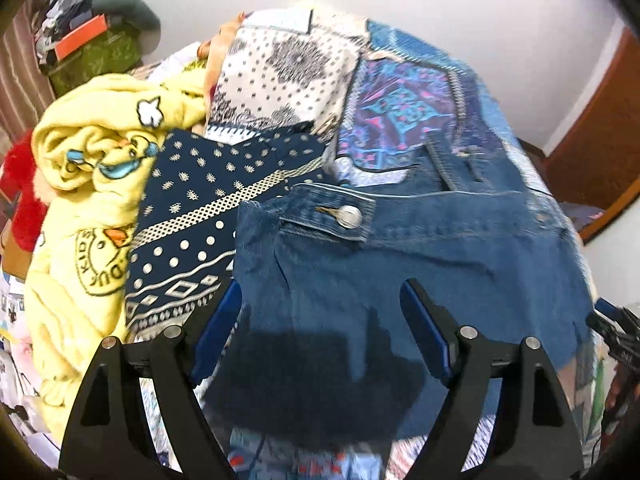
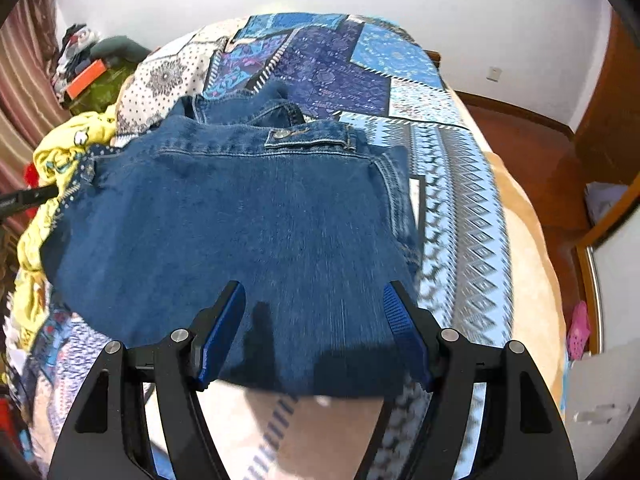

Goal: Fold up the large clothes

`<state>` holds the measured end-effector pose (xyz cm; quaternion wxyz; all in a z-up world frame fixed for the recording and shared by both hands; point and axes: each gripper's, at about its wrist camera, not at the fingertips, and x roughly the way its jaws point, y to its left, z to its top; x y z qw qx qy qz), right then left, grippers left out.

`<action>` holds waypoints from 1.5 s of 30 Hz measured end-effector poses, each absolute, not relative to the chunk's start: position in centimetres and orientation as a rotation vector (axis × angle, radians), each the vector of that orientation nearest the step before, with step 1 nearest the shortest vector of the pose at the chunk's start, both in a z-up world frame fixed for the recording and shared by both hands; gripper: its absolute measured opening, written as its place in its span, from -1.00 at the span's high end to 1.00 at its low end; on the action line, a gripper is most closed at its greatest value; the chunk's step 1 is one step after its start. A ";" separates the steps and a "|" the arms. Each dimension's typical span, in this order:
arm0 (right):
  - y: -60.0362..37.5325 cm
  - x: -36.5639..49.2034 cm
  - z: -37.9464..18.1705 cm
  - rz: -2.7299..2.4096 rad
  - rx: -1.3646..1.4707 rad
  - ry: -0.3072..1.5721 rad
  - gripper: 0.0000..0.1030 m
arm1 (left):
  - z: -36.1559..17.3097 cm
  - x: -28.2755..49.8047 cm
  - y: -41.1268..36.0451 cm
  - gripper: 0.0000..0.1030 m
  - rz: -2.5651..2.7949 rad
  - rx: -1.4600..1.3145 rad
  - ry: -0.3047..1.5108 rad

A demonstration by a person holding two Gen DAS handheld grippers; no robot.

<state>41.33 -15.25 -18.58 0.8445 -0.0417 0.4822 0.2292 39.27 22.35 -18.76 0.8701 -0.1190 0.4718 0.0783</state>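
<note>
A blue denim garment (image 1: 400,248) with a metal button (image 1: 349,216) lies folded on the patchwork bedspread (image 1: 400,112); it also shows in the right wrist view (image 2: 240,216). My left gripper (image 1: 320,296) is open and empty just above the denim's near edge. My right gripper (image 2: 314,300) is open and empty over the denim's near edge. The right gripper's tip shows at the right edge of the left wrist view (image 1: 612,328). The left gripper's tip shows at the left edge of the right wrist view (image 2: 28,196).
A yellow printed garment (image 1: 88,184) and a navy patterned cloth (image 1: 200,208) lie bunched left of the denim. A cluttered pile with an orange box (image 1: 80,36) stands at the back left. Wooden furniture (image 2: 612,120) and the bed's right edge (image 2: 532,248) are to the right.
</note>
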 end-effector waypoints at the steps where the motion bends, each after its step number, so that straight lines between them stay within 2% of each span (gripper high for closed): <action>1: -15.4 41.1 -18.2 0.485 -0.077 1.016 -0.32 | -18.2 38.6 22.1 -0.58 0.160 -0.245 0.977; 6: -15.8 39.4 -15.3 0.491 -0.066 0.948 -0.34 | -16.3 34.9 21.4 -0.61 0.114 -0.316 0.919; 9: -15.6 38.5 -13.7 0.497 -0.058 0.898 -0.53 | -16.1 32.7 21.6 -0.64 0.105 -0.396 0.886; 15: -14.0 36.7 -12.3 0.563 -0.052 0.835 -0.57 | -19.4 29.6 22.2 -0.65 0.058 -0.612 0.911; 27: -9.8 37.3 -18.1 0.554 -0.085 0.941 -0.58 | -28.7 30.1 21.9 -0.65 -0.062 -0.938 0.959; 34: -8.4 37.7 -21.5 0.556 -0.129 1.008 -0.59 | -30.3 33.0 23.3 -0.64 -0.088 -1.032 0.890; 39: -8.1 37.8 -21.6 0.568 -0.125 1.001 -0.75 | -31.5 34.9 24.2 -0.63 -0.087 -1.106 0.826; 40: -8.0 37.9 -21.7 0.568 -0.124 1.002 -0.76 | -31.6 35.0 24.4 -0.61 -0.080 -1.119 0.814; 45: -7.9 37.9 -21.5 0.557 -0.131 1.015 -0.77 | -31.0 35.1 24.7 -0.03 -0.004 -1.101 0.798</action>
